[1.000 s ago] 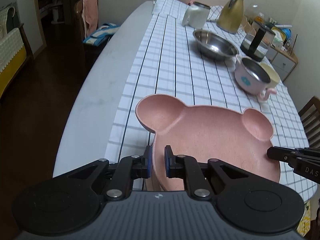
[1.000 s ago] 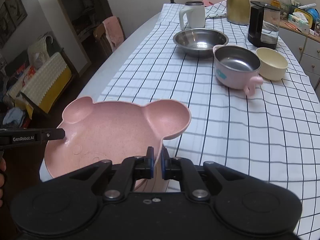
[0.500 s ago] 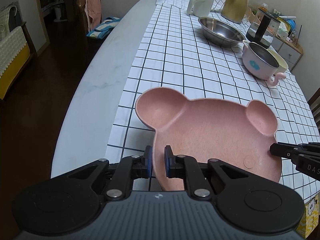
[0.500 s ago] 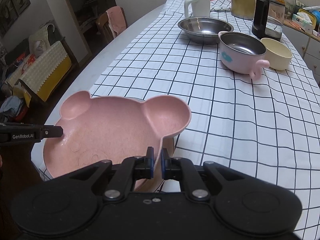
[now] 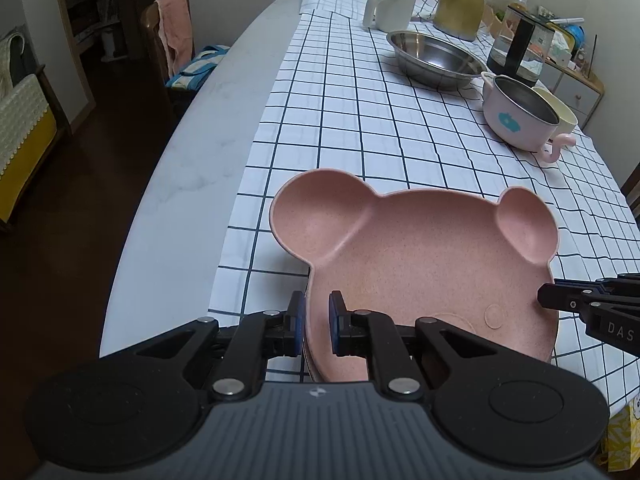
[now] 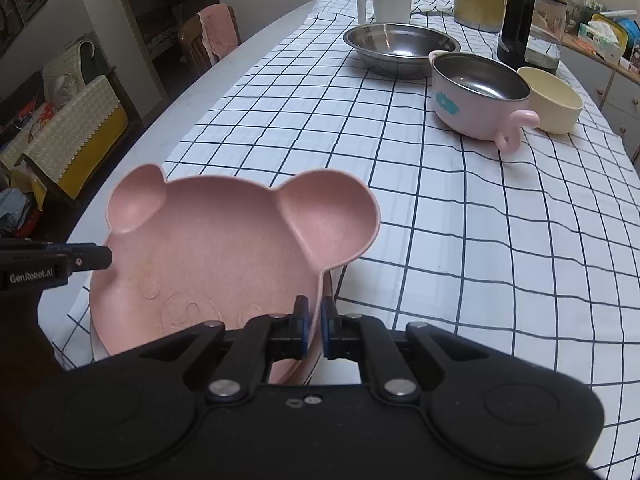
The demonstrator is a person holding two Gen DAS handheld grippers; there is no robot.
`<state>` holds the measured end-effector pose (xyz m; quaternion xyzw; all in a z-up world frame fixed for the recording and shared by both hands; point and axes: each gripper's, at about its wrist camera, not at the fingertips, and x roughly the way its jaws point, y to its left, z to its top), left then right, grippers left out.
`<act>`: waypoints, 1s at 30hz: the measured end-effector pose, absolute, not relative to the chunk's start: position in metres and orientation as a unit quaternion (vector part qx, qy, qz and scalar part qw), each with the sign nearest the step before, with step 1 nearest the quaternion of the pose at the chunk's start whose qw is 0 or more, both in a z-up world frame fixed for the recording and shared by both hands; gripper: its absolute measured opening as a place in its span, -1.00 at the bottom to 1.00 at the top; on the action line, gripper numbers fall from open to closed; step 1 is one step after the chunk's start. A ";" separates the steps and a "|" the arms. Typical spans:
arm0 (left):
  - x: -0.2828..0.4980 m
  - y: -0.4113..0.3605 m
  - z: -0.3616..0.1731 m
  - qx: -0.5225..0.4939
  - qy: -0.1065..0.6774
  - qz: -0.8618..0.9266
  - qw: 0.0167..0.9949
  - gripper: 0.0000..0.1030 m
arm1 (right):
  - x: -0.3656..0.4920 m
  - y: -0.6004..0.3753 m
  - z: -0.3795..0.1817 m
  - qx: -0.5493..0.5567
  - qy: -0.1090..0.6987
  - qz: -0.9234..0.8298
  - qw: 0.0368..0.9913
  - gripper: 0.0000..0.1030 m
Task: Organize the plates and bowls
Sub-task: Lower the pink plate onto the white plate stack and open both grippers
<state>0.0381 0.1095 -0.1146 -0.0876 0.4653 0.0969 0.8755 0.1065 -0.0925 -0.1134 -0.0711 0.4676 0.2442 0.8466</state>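
Bear-shaped pink plate (image 5: 432, 256) pinched at both side rims: left claw (image 5: 317, 320) clamped on the rim just below the big ear, right claw (image 6: 314, 326) clamped on the opposite rim under the other ear. Each claw nearly pressed together, only the thin rim between the pads. Seen from the left wrist, the right claw's tip biting the far edge at frame right; from the right wrist, the left claw's tip doing the same at frame left.

Plate held roughly level, ears pointing away from the person, low over the near end of the table (image 5: 192, 168) and its checked cloth (image 5: 352, 128). Directly beneath, edges of more pink plates (image 6: 304, 364) peeping out under the near rim, apparently a stack. Touching the stack or just above it: cannot tell.

Deciding relation: stack straight below the held plate, not off to either side, so likely a plain lowering, then both claws spreading outward and apart. Ears need to line up with those underneath for nesting; that alignment mostly hidden.

Well apart at the far end: steel bowl (image 6: 402, 48), pink handled bowl (image 6: 478, 94), cream bowl (image 6: 552, 98), all untouched and probably awaiting later sorting.
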 end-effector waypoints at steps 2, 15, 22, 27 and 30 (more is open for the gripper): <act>0.039 0.110 -0.116 -0.088 0.468 0.097 0.874 -0.77 | 0.107 -0.091 -0.113 -0.071 0.469 0.245 0.846 -0.72; 0.033 0.109 -0.102 -0.100 0.454 0.086 0.881 -0.70 | 0.103 -0.093 -0.100 -0.064 0.464 0.257 0.845 -0.42; 0.028 0.100 -0.080 -0.102 0.421 0.071 0.899 -0.11 | 0.096 -0.091 -0.086 -0.061 0.451 0.269 0.849 -0.29; 0.028 0.095 -0.066 -0.109 0.405 0.063 0.906 0.08 | 0.094 -0.091 -0.072 -0.059 0.438 0.272 0.855 -0.17; 0.030 0.091 -0.057 -0.109 0.396 0.055 0.910 0.15 | 0.094 -0.093 -0.063 -0.053 0.429 0.271 0.860 -0.03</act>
